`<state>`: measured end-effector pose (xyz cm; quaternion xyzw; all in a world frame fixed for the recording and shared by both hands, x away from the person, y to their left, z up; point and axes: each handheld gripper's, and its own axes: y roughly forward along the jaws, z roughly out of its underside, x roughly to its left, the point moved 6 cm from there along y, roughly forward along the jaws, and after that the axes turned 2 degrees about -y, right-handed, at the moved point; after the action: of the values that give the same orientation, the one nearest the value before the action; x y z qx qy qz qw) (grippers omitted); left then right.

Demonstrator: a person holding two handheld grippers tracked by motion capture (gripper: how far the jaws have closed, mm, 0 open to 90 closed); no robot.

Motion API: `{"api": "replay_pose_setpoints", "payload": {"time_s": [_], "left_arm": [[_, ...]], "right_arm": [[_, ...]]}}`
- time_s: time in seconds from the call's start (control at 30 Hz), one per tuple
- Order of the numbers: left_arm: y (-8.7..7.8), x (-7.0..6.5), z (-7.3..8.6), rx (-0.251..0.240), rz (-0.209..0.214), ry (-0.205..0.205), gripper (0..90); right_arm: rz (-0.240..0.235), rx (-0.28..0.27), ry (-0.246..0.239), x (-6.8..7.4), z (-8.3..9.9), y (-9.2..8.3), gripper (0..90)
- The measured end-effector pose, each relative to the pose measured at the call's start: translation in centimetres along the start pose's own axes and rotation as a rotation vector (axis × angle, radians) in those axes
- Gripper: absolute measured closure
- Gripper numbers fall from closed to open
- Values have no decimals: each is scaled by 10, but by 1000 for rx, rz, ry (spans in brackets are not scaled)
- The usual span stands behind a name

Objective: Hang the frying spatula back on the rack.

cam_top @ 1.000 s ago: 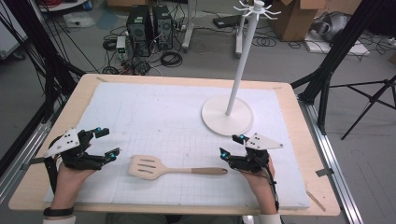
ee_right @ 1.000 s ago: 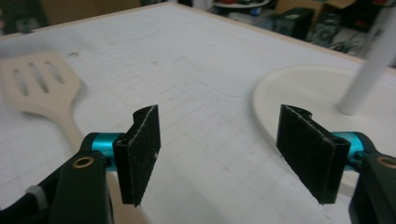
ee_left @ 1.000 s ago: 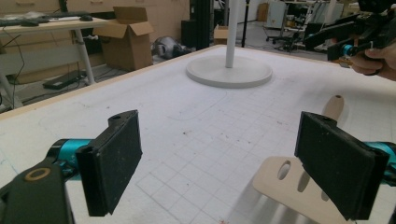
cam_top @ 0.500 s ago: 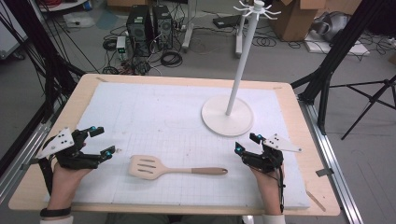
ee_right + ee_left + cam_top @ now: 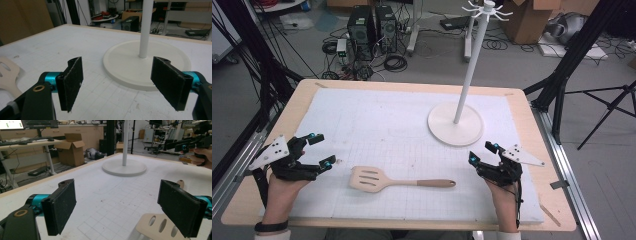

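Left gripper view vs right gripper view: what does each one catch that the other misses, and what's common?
Left gripper view alone: the other hand with its gripper far right, a cardboard box, the spatula's handle end. Right gripper view alone: a computer tower behind the table. Both: open black jaws with nothing between them, the slotted spatula head, the white stand's round base and pole, the gridded mat.

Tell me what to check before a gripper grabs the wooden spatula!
1. Pale wooden slotted spatula lies flat on the white mat: ok.
2. Its handle is free, nothing touching it: ok.
3. Right gripper jaws open, nothing between them; they have just been opening: ok.
4. Left gripper jaws open and empty: ok.
5. White round-based hook stand sits apart from the spatula: ok.
6. Right gripper lined up on the handle: not ok, it points at the stand's base.
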<state>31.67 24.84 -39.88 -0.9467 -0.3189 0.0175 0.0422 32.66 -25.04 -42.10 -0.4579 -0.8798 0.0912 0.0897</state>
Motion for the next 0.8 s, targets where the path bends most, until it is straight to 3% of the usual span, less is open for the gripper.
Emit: {"api": "replay_pose_setpoints", "payload": {"time_s": [0.37, 0.6, 0.8], "left_arm": [[21, -27, -20, -34, 112, 70, 140], [45, -48, -30, 60, 200, 98, 141], [70, -64, -30, 168, 273, 107, 141]], "right_arm": [[3, -14, 15, -5, 0, -2, 244], [-4, 2, 2, -4, 1, 1, 242], [-4, 5, -4, -2, 2, 2, 242]]}}
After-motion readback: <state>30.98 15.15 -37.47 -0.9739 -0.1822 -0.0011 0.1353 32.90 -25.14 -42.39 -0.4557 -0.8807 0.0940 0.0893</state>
